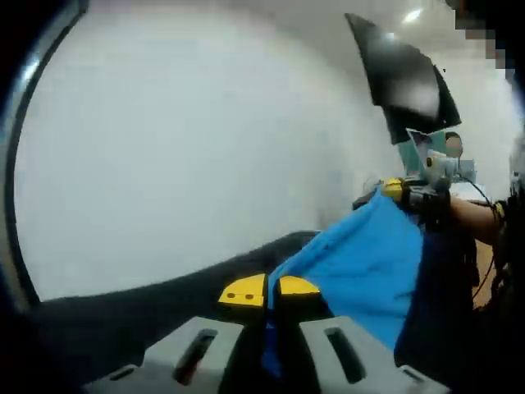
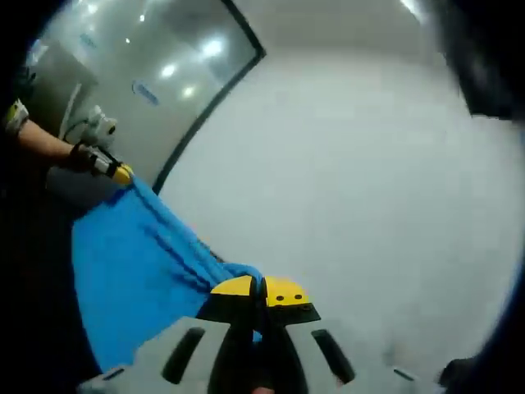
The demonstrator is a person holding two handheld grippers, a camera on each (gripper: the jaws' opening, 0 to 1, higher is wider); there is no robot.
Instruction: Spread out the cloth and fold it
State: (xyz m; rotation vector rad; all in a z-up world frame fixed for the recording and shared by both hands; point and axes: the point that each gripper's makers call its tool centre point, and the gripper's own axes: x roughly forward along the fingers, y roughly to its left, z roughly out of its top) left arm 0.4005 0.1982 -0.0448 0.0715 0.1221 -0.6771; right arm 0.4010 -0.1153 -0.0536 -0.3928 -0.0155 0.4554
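Left gripper view shows my left hand-held gripper (image 1: 269,291) with its yellow-tipped jaws pressed together on an edge of the bright blue fabric cloth (image 1: 365,254). From there the cloth rises to the right, stretched in the air, up to my right hand-held gripper (image 1: 398,190), which pinches its far corner. A dark surface (image 1: 148,308) lies below the cloth, and a pale wall (image 1: 189,139) stands behind.

In the right gripper view, I see the right hand-held gripper (image 2: 261,289) closed on a bunched edge of the blue cloth (image 2: 131,263). The fabric runs up and left to the left hand-held gripper (image 2: 121,174), held in a hand (image 2: 82,156), which grips the opposite corner. A glass panel with a dark frame (image 2: 205,90) shows behind.
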